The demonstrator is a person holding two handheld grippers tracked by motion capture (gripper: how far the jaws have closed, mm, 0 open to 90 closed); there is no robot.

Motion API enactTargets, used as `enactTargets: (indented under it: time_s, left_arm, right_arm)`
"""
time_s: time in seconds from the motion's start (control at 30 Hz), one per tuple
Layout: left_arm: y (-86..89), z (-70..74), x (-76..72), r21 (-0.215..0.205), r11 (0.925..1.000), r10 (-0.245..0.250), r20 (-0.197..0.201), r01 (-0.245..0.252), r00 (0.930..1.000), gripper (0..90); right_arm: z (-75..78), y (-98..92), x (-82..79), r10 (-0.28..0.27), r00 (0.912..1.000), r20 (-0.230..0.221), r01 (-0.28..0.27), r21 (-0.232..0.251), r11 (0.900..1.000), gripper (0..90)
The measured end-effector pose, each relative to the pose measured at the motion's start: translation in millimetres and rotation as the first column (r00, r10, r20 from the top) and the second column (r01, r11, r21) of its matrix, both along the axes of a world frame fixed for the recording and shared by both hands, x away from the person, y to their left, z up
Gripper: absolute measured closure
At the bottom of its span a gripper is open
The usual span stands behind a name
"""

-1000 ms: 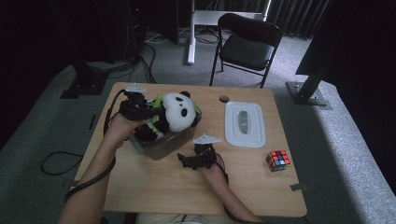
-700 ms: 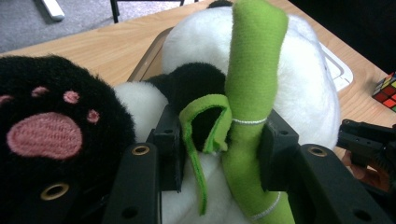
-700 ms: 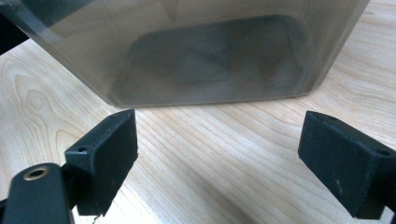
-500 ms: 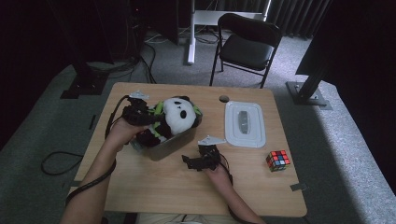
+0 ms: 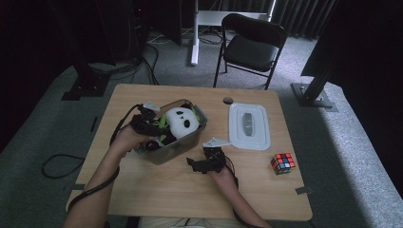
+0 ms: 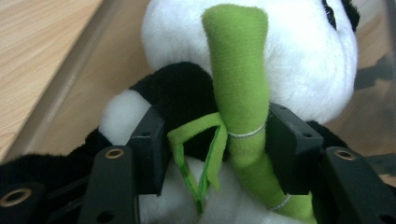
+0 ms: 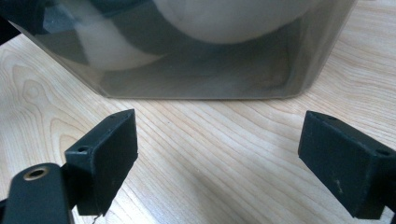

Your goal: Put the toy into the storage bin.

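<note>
The left gripper [image 5: 151, 124] reaches into the transparent plastic bin [image 5: 187, 145] from its left side, and its jaws have just been opening; in the left gripper view they stand about half apart around the green bamboo stalk [image 6: 240, 93] of the plush panda [image 6: 289, 56], with the right pad touching the stalk and the left pad beside the green leaf, so I cannot tell if they still press on it. The panda lies inside the bin, its white head toward the far right corner. The right gripper [image 5: 202, 164] rests low over the wooden table [image 5: 157, 190] just near the bin's right front corner, with jaws wide apart and nothing between them; the bin wall [image 7: 196, 70] stands directly before it. To the right lies one white lid [image 5: 249, 126], and farther right and nearer, one Rubik's cube [image 5: 283, 163]. Behind the table stands one black folding chair [image 5: 252, 45].
</note>
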State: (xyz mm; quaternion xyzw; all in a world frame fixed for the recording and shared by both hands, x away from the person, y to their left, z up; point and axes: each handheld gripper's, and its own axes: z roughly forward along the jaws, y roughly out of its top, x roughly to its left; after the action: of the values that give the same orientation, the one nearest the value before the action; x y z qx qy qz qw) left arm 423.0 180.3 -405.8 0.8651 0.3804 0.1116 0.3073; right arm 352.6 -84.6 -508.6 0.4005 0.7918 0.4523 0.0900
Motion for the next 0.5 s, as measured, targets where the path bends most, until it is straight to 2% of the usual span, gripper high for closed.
enactTargets:
  time_s: [0.13,0.37,0.4,0.5]
  left_arm:
    - [-3.1,-3.7,0.0,0.033,0.9994,-0.004,0.004,0.004,1.0000,42.9]
    - [-3.5,-4.2,0.3,0.036,0.9993,-0.002,0.003,0.002,1.0000,41.8]
    - [-0.2,-2.9,-0.2,-0.005,1.0000,-0.005,-0.007,0.005,1.0000,37.5]
    - [4.1,1.7,-1.6,-0.030,0.9995,-0.004,-0.004,0.003,1.0000,32.0]
  right_arm:
    - [-0.7,-2.3,1.8,-0.003,1.0000,-0.003,0.003,0.002,1.000,11.6]
    - [0.1,-5.6,3.3,-0.008,0.9999,-0.009,0.008,0.011,1.000,11.6]
    - [0.6,-6.0,3.2,-0.004,1.0000,-0.008,0.004,0.009,1.000,11.6]
    - [1.5,-7.3,3.2,-0.005,1.0000,-0.005,0.005,0.008,1.000,11.6]
